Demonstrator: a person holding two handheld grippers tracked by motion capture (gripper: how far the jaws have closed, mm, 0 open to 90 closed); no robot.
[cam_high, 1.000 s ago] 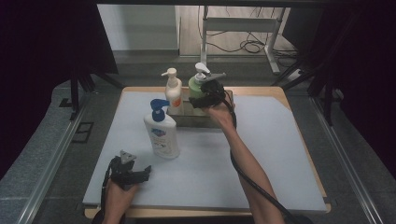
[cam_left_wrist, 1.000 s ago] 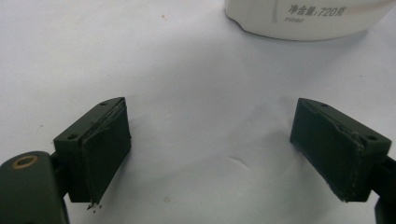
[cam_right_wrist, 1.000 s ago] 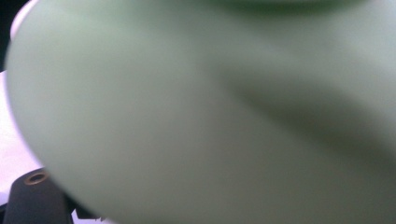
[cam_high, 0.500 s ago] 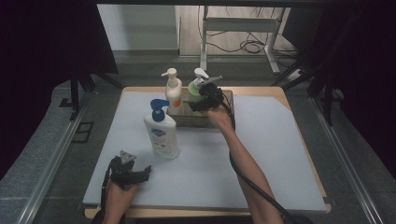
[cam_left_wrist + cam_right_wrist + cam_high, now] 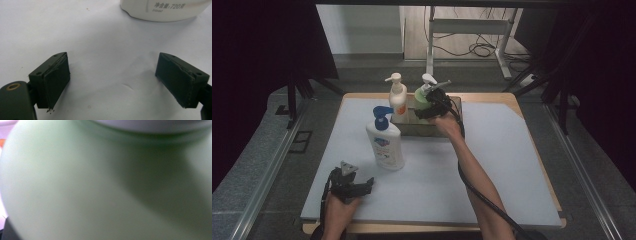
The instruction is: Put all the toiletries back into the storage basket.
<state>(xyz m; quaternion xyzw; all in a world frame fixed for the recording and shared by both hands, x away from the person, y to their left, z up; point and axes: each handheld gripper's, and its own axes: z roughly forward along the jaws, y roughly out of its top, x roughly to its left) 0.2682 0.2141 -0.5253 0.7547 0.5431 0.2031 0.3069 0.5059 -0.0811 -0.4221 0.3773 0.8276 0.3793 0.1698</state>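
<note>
A pale green pump bottle point(image 5: 421, 98) stands in a low brown box point(image 5: 453, 128) at the back of the white mat, and its rounded body point(image 5: 87, 190) sits right up against the camera in the right gripper view. My right gripper point(image 5: 430, 108) is shut on this bottle from the right side. A cream pump bottle point(image 5: 397, 98) with an orange label stands in the same box to its left. My left gripper point(image 5: 362, 186) rests near the front left of the mat, and its jaws point(image 5: 112, 80) stand open with nothing between them.
A white bottle with a blue pump point(image 5: 385, 142) stands upright on the mat in front of the box; its base point(image 5: 162, 10) is just ahead of the left jaws. The white mat point(image 5: 512, 165) lies on a wooden table. Metal rails run along both sides.
The green bottle and my right gripper have shifted slightly down and to the left at the box. The left hand has stayed still.
</note>
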